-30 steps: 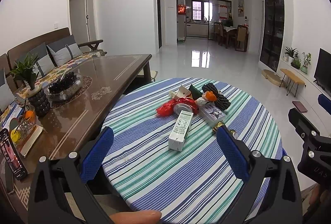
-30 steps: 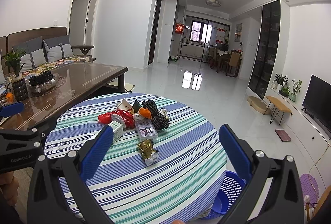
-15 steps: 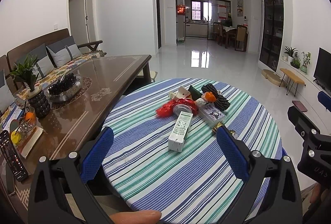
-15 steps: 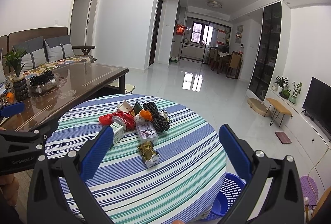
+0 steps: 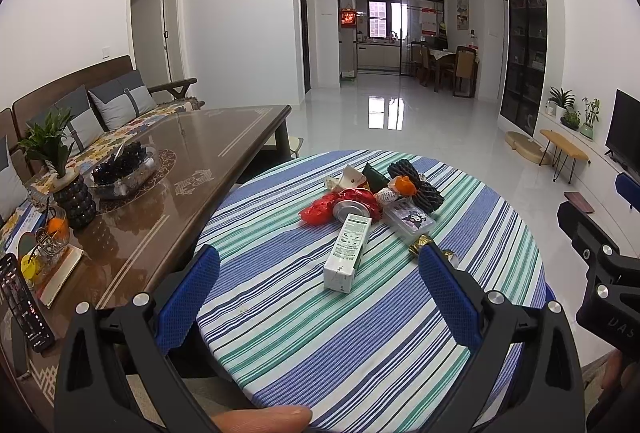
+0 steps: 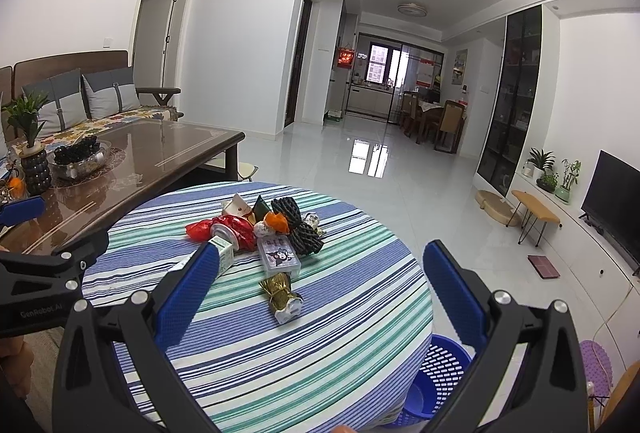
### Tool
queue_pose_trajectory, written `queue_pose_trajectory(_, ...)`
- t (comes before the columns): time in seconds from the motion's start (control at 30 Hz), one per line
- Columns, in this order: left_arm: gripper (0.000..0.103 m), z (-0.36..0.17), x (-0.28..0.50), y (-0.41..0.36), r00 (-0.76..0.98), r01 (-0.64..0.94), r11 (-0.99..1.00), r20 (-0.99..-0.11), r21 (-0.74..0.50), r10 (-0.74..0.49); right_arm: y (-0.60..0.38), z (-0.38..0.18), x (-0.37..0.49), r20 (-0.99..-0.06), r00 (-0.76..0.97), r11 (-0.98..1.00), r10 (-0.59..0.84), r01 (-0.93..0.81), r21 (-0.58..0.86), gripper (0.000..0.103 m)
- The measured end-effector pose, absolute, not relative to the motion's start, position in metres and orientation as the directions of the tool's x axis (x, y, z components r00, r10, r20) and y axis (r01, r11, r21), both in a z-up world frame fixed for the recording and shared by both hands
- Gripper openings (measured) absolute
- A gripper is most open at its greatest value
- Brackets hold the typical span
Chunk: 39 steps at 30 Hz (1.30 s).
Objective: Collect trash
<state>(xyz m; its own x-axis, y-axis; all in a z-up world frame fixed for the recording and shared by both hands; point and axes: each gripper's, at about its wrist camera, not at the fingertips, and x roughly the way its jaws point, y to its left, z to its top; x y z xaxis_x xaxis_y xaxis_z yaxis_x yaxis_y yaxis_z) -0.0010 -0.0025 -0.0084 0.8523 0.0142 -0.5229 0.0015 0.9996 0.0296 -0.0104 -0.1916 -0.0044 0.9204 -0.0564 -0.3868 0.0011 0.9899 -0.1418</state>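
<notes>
I'm above the near edge of the striped round table (image 5: pixel 360 333), nothing picked yet. The blue basket (image 6: pixel 444 373) waits low right. Trash is piled toward the far side; nearest are the white carton (image 5: pixel 347 251) and gold wrapper (image 6: pixel 282 293). My left gripper (image 5: pixel 316 297) and right gripper (image 6: pixel 320 297) both gape empty; next I reach forward.

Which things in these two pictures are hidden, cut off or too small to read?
- Blue basket: right wrist view, partly hidden by the table edge and the right gripper; its inside does not show.
- Gold wrapper: left wrist view, mostly behind a finger of the left gripper.
- White carton: right wrist view, mostly covered by a gripper finger.
- Print on the white carton: left wrist view, too small to read.
</notes>
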Motion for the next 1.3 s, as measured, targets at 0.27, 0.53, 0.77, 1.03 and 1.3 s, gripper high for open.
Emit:
queue_pose_trajectory(0.27, 0.098, -0.0110, -0.0019, -0.0029, 0.851, 0.001, 1.000, -0.524, 0.030, 0.015, -0.1916, -0.0047, -0.0108, -0.386, 0.920, 0.990, -0.059, 0.004, -0.142, 0.098)
queue_pose_trajectory(0.53, 0.098, -0.0109, -0.0016, -0.0036, 0.850, 0.001, 0.999, -0.527, 0.032, 0.016, -0.1923, -0.0049, -0.0111, -0.387, 0.920, 0.990, -0.059, 0.004, -0.142, 0.098)
queue_pose_trajectory(0.77, 0.098, -0.0127, -0.0019, -0.0088, 0.850, 0.002, 0.999, -0.526, 0.034, 0.016, -0.1926, -0.0062, -0.0114, -0.387, 0.920, 0.990, -0.059, 0.004, -0.141, 0.098)
queue_pose_trajectory(1.03, 0.098, -0.0161, -0.0038, -0.0083, 0.849, 0.003, 0.999, -0.528, 0.033, 0.015, -0.1933, -0.0074, -0.0111, -0.387, 0.920, 0.990, -0.061, 0.007, -0.140, 0.098)
queue_pose_trajectory(1.3, 0.098, -0.0185, -0.0034, -0.0090, 0.848, 0.004, 0.999, -0.530, 0.036, 0.016, -0.1931, -0.0070, -0.0108, -0.388, 0.920, 0.990, -0.060, 0.005, -0.139, 0.098)
